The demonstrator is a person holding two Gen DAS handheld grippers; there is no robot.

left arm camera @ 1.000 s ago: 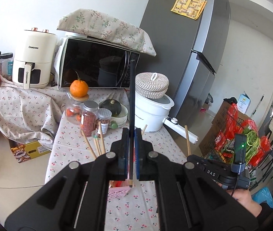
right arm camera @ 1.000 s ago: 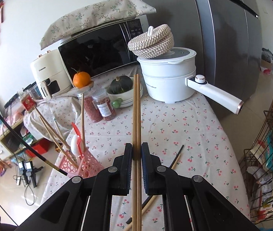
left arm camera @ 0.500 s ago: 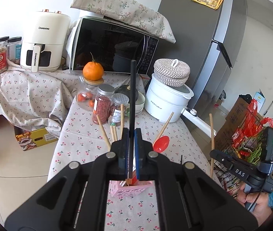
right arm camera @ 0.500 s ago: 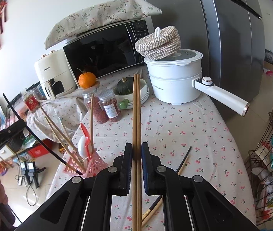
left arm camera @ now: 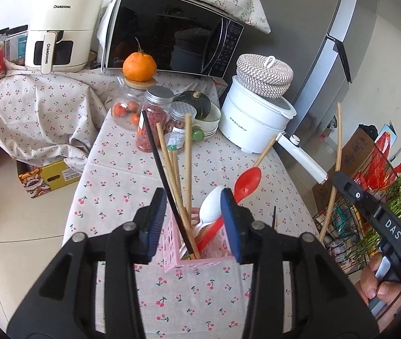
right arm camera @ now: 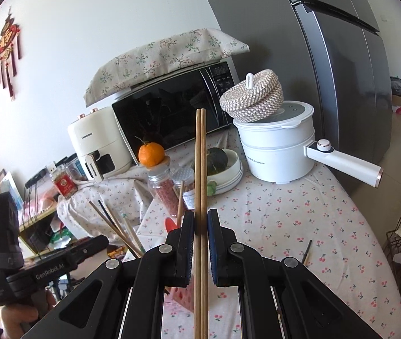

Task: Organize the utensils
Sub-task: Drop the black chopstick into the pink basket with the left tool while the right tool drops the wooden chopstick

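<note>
A pink slotted basket (left arm camera: 172, 243) stands on the cherry-print tablecloth, holding wooden chopsticks (left arm camera: 187, 155), a red spoon (left arm camera: 247, 182) and a white spoon (left arm camera: 210, 206). My left gripper (left arm camera: 192, 197) hovers just above it with its jaws opening. A black chopstick (left arm camera: 158, 163) leans in the basket between the pads, touched by neither. My right gripper (right arm camera: 201, 220) is shut on a pair of wooden chopsticks (right arm camera: 201, 169) that point up and away. The basket (right arm camera: 183, 296) shows partly under those fingers. Another black chopstick (right arm camera: 306, 251) lies on the cloth to the right.
Behind the basket stand spice jars (left arm camera: 155, 113), an orange (left arm camera: 139, 66) on a jar, a squash in bowls (left arm camera: 197, 104) and a white pot (left arm camera: 254, 124) with a long handle. A microwave (left arm camera: 172, 36), air fryer (left arm camera: 62, 25) and fridge (left arm camera: 313, 28) line the back. A wire rack (left arm camera: 355, 226) sits right.
The left gripper came down over the basket and its jaws parted, letting go of the black chopstick, which now leans in the basket. The right gripper shifted with its chopsticks still held.
</note>
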